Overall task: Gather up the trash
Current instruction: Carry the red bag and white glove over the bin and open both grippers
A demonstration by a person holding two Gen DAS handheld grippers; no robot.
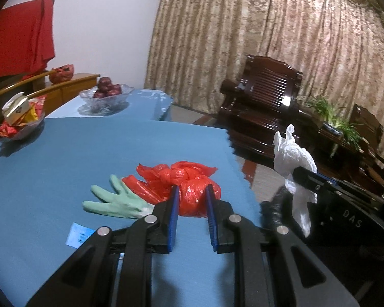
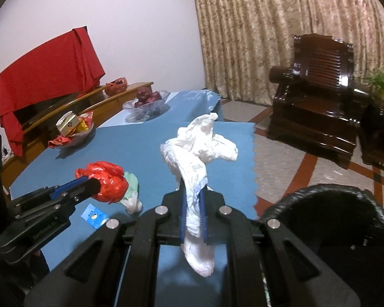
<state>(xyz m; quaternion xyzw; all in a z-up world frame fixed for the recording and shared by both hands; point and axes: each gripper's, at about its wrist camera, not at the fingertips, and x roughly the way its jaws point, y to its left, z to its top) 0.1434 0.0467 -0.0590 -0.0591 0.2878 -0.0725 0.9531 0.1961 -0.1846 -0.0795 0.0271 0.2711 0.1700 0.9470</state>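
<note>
A knotted red plastic bag [image 1: 189,174] sits between the blue pads of my left gripper [image 1: 192,192], which is shut on it. In the right wrist view this red bag [image 2: 107,179] hangs just above the blue table [image 2: 140,151], held by the left gripper [image 2: 96,183]. My right gripper [image 2: 194,192] is shut on a crumpled white plastic bag [image 2: 202,143], raised near the table's right edge. From the left wrist, the white bag [image 1: 291,153] sticks up from the right gripper [image 1: 295,174]. A green glove [image 1: 115,199] and a small blue packet [image 1: 78,234] lie on the table.
A black-lined bin [image 2: 332,230] stands on the floor right of the table. Further back on the table are a glass bowl of apples [image 1: 103,93] and a dish of wrappers [image 1: 18,117]. A dark wooden armchair [image 2: 317,97] stands before the curtains.
</note>
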